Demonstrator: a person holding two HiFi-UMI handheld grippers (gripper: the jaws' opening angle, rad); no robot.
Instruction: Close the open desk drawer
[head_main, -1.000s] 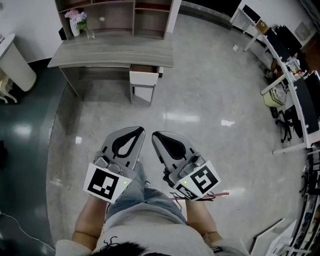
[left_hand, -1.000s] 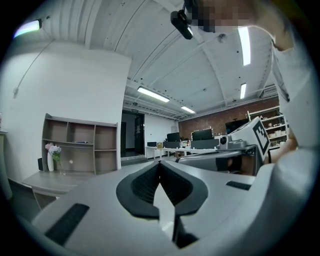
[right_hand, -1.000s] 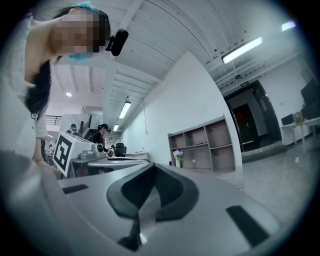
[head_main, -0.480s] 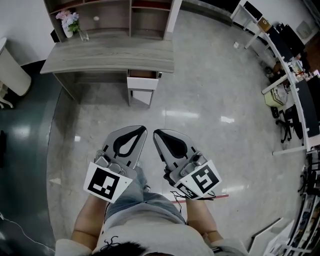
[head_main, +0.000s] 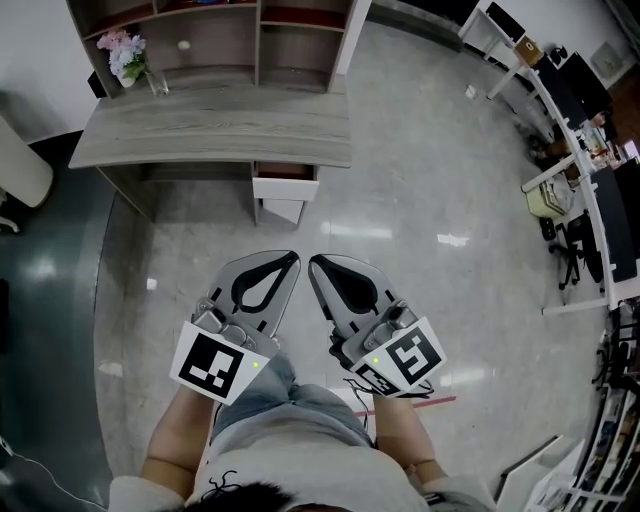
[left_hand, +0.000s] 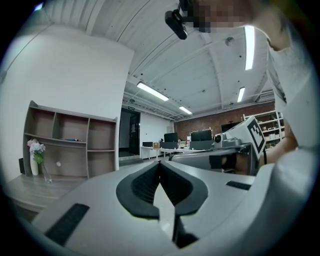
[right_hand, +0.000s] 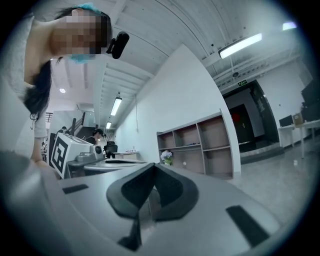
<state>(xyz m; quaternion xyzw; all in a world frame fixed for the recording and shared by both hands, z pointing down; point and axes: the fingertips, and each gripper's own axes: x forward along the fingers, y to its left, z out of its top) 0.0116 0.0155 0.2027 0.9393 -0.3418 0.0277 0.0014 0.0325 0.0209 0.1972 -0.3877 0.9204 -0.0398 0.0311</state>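
A grey wooden desk (head_main: 210, 135) stands ahead of me across the floor. Its white-fronted drawer (head_main: 285, 188) sticks out from under the desk's right part, with a brown inside showing. Both grippers hang in front of my body, well short of the desk. My left gripper (head_main: 283, 262) is shut with nothing in it, jaws meeting at the tip (left_hand: 160, 163). My right gripper (head_main: 322, 264) is shut and empty too (right_hand: 152, 165). Both gripper views look level across the room and do not show the drawer.
A shelf unit (head_main: 215, 35) stands behind the desk, with a vase of flowers (head_main: 128, 55) on the desk's left end. Office desks and chairs (head_main: 580, 150) line the right side. A white rounded object (head_main: 18, 165) sits at the far left. Glossy floor (head_main: 400, 200) lies between me and the desk.
The desk and drawer have slid lower and larger in the head view, so I have come closer. Both grippers stay shut in the same place before me.
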